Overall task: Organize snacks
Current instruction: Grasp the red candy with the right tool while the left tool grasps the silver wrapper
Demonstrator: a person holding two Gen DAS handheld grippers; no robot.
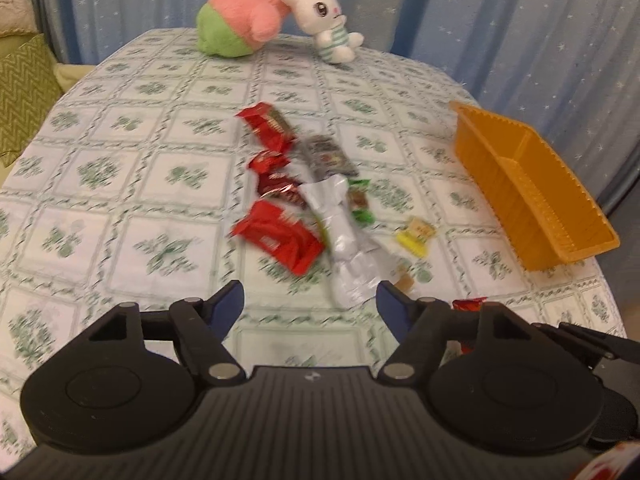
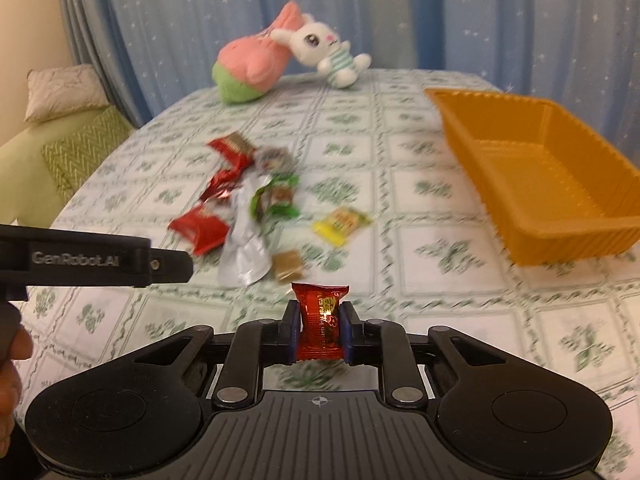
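Right wrist view: right claw (image 2: 320, 328) clamped on a red candy (image 2: 322, 324) — left claw (image 1: 310, 304) apart, empty.

Two handheld grippers angled down over the table

The right gripper (image 2: 320, 322) pointed downward, its jaws clamped on a small red candy packet (image 2: 320, 322) standing upright between the pads. The left gripper (image 1: 311, 300) tilted down too, jaws apart with nothing gripped. A hand (image 2: 10, 364) showed at the left edge.

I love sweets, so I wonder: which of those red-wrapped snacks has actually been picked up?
The small red candy, pinched between the right gripper's fingers. The other red packets lie loose on the tablecloth.
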